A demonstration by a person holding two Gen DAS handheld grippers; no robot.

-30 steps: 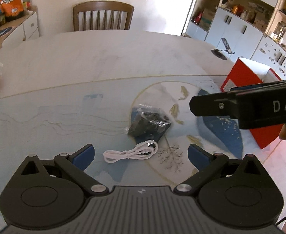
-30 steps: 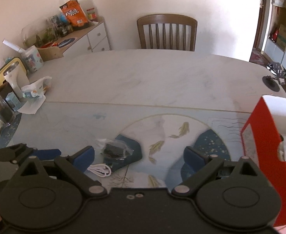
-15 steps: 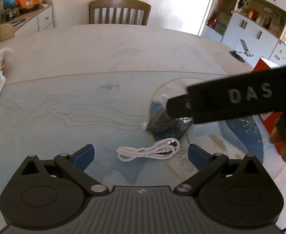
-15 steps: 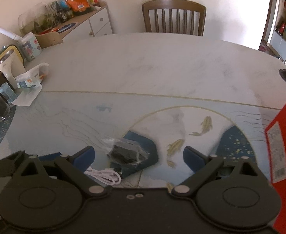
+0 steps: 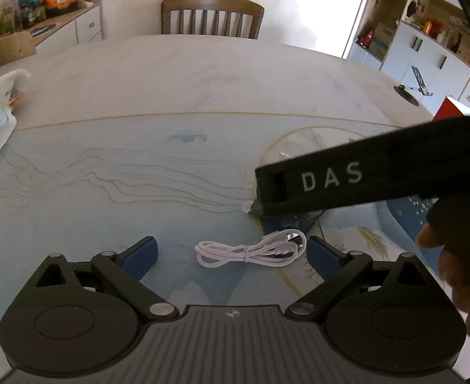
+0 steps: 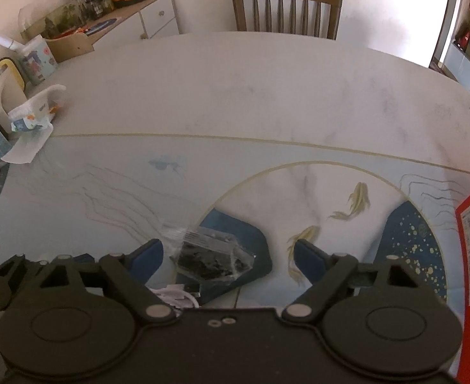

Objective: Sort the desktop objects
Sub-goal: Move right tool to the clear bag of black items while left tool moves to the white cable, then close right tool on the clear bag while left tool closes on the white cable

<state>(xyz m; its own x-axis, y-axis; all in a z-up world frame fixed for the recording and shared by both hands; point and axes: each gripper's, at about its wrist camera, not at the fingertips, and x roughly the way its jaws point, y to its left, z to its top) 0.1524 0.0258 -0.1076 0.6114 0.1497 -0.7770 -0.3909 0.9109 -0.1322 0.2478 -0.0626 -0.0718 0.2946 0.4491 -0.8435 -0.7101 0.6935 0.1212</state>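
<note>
The table (image 5: 203, 89) carried both items. The bagged black part (image 6: 214, 257) lay between the right gripper's (image 6: 227, 257) jaws, nearer the left pad, unpinched. The white cable (image 5: 250, 252) lay crosswise between the left gripper's (image 5: 233, 254) jaws (its plug end by the right pad). Both pairs, wide, had just been closing, gripping nothing.

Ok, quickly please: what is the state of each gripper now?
Left gripper: open, jaws just closing around the white cable, not gripping.
Right gripper: open, jaws just closing around the bagged black item, not gripping.
</note>
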